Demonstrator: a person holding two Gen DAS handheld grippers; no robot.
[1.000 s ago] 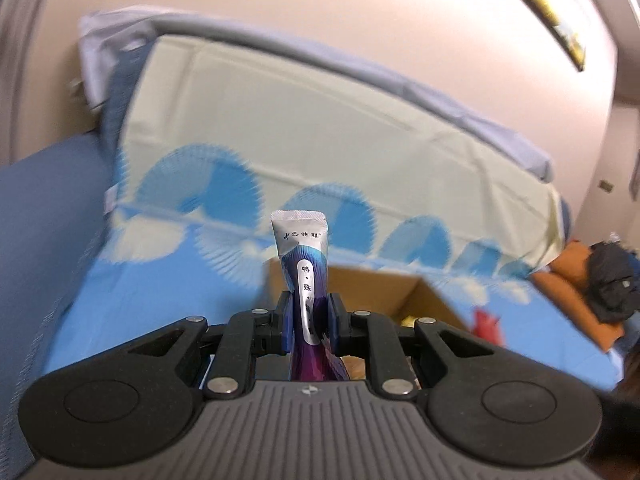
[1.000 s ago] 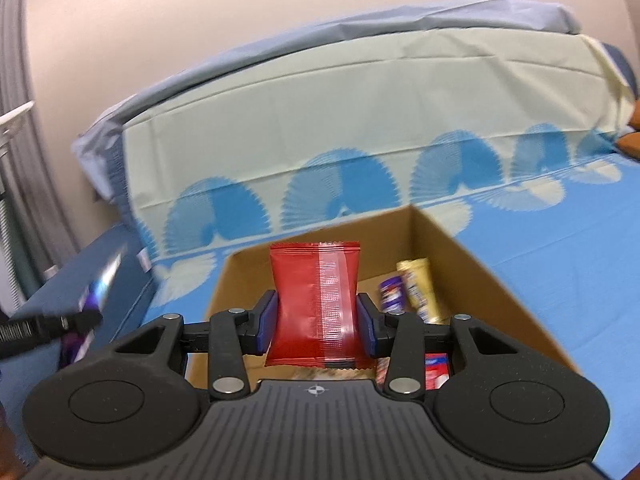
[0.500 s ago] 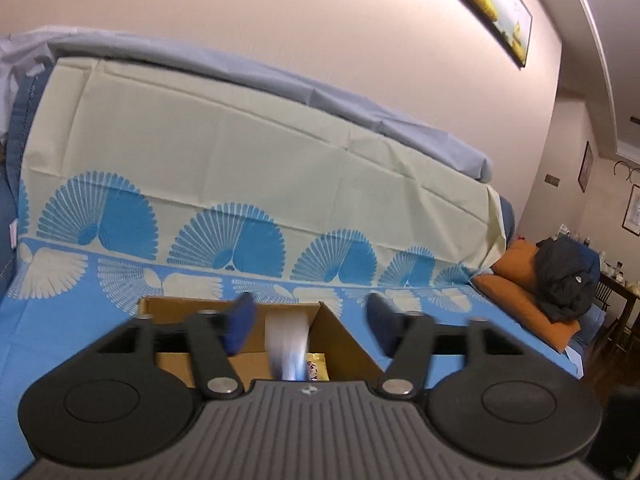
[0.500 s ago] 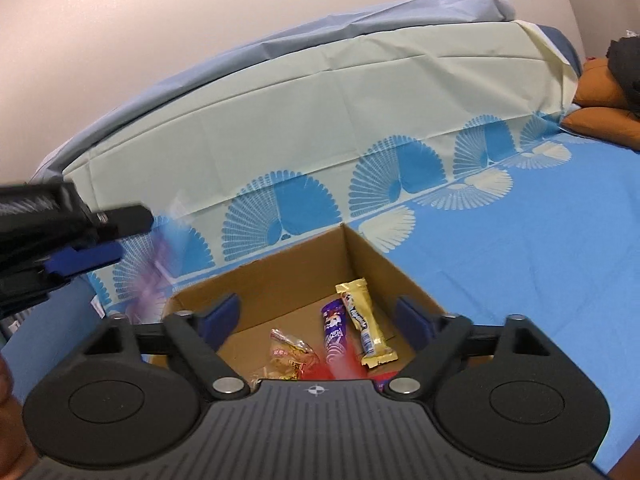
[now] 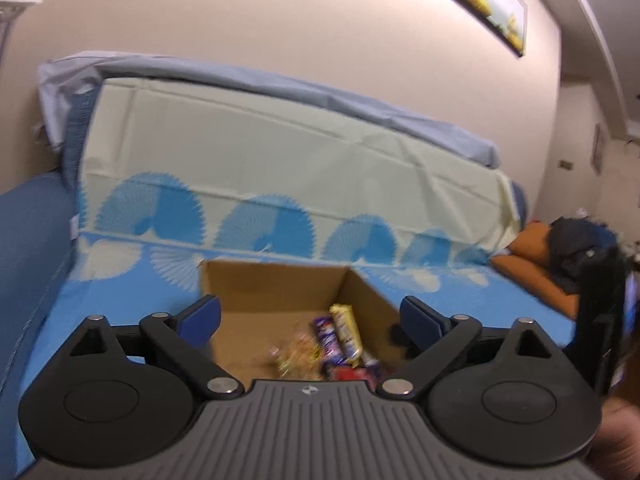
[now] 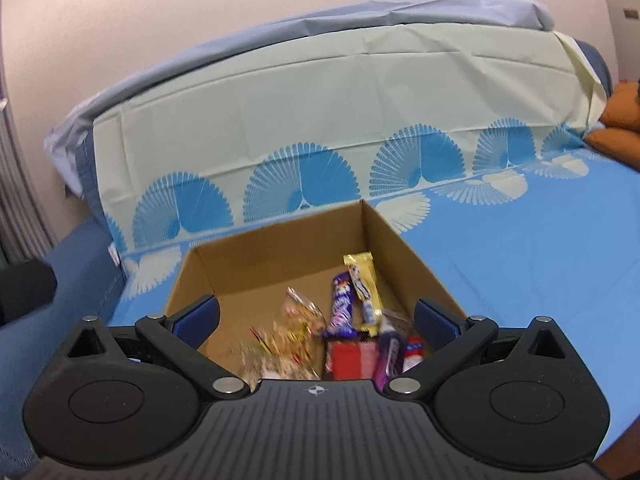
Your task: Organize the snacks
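An open cardboard box (image 6: 280, 248) sits on the blue sheet; it also shows in the left wrist view (image 5: 276, 288). Inside lie a yellow bar (image 6: 362, 286), a purple bar (image 6: 342, 308), a clear bag of sweets (image 6: 298, 320), a red packet (image 6: 352, 360) and a purple tube (image 6: 388, 356). The yellow bar (image 5: 346, 332) and purple bar (image 5: 326, 338) show blurred in the left wrist view. My left gripper (image 5: 312, 318) is open and empty above the box's near edge. My right gripper (image 6: 316, 320) is open and empty above the box.
A cream cover with blue fan prints (image 6: 340, 120) stands behind the box against the wall. Orange cushions (image 5: 532, 256) with dark clothing (image 5: 580, 240) lie at the right. A blue armrest (image 5: 28, 232) is at the left.
Both grippers opened and let go of their snacks: the red packet and the purple tube now lie in the box. Both jaws stand wider than half a second ago.
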